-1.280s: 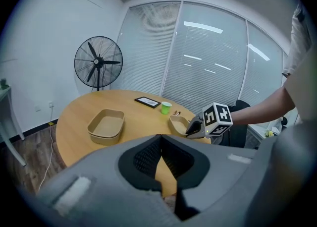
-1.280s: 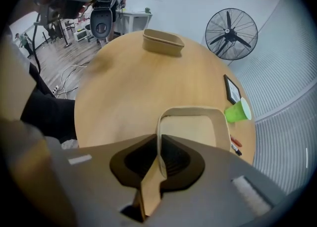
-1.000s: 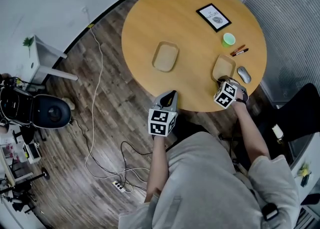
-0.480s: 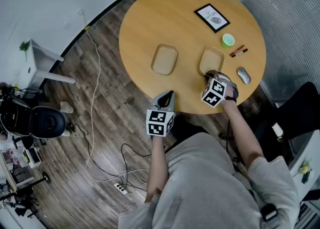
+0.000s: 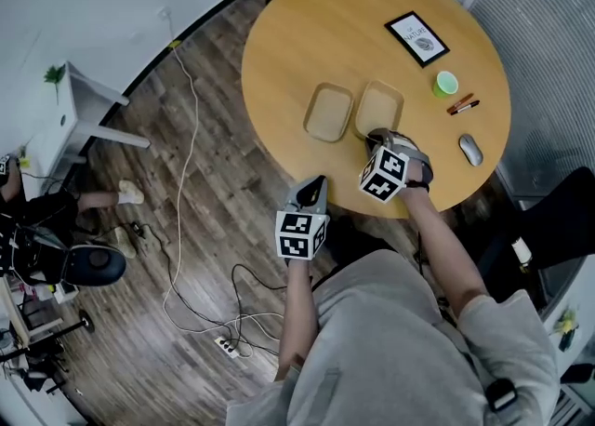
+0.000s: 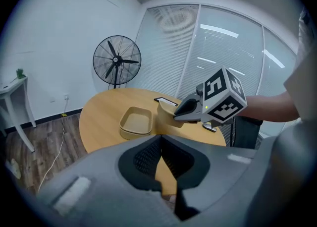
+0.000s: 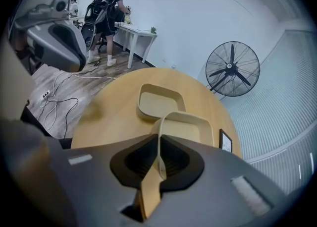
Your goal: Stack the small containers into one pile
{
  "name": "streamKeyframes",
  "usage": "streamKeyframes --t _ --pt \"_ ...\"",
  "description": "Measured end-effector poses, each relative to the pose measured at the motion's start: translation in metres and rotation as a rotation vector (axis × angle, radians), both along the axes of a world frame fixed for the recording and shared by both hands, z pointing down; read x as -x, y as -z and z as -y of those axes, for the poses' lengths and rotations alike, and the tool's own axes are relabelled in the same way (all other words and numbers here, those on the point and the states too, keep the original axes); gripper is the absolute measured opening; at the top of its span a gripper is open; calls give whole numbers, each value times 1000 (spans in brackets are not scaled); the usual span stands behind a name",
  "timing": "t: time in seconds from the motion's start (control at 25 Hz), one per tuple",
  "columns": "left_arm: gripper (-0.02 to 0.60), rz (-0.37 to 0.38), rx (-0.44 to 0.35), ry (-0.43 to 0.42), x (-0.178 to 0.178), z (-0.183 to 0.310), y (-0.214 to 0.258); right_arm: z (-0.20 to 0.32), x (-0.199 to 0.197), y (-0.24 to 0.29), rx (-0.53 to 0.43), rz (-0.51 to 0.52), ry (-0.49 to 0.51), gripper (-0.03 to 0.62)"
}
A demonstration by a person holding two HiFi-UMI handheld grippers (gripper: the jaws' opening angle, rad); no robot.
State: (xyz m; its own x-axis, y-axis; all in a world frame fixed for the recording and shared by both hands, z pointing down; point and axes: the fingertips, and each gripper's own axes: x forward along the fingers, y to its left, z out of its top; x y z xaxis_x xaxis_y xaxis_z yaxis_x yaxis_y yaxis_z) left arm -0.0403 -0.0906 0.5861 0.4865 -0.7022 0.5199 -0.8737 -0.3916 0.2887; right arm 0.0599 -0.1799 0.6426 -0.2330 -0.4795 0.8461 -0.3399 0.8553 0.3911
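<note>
Beige plastic fills the slot between the jaws of the right gripper. They pinch the near wall of the carried container, one jaw inside the rim and one outside. Gripping the rim like this leaves the bottom of the container free, so it can drop into another one.

The resting container of the same kind lies open side up on the round wooden table. It serves as the base of the pile. The carried container hangs just to its right. The left gripper view suggests it is lifted a little off the wood and tipped slightly, though no view confirms the gap. It is not yet over the resting container, so the stacking is not yet done.

The left gripper hovers on the near side of the resting container, by the table edge. Its jaws are pressed together with nothing between them. It seems to be waiting, perhaps to steady the base if needed.

Well beyond the resting container, on its far right, are a picture frame, a green cup, two pens and a mouse. All of them are clear of the work.
</note>
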Motion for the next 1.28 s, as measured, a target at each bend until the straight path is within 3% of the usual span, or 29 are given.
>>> streamKeyframes --t 0.72,1.0,1.28 --pt "3 -56 60 -7 65 27 -23 19 109 -11 -23 -55 66 21" --pt "3 -21 94 -62 97 42 -24 14 134 -31 -12 -92 65 18" --pt "3 4 109 -116 113 65 -23 11 135 -44 50 -61 8 21"
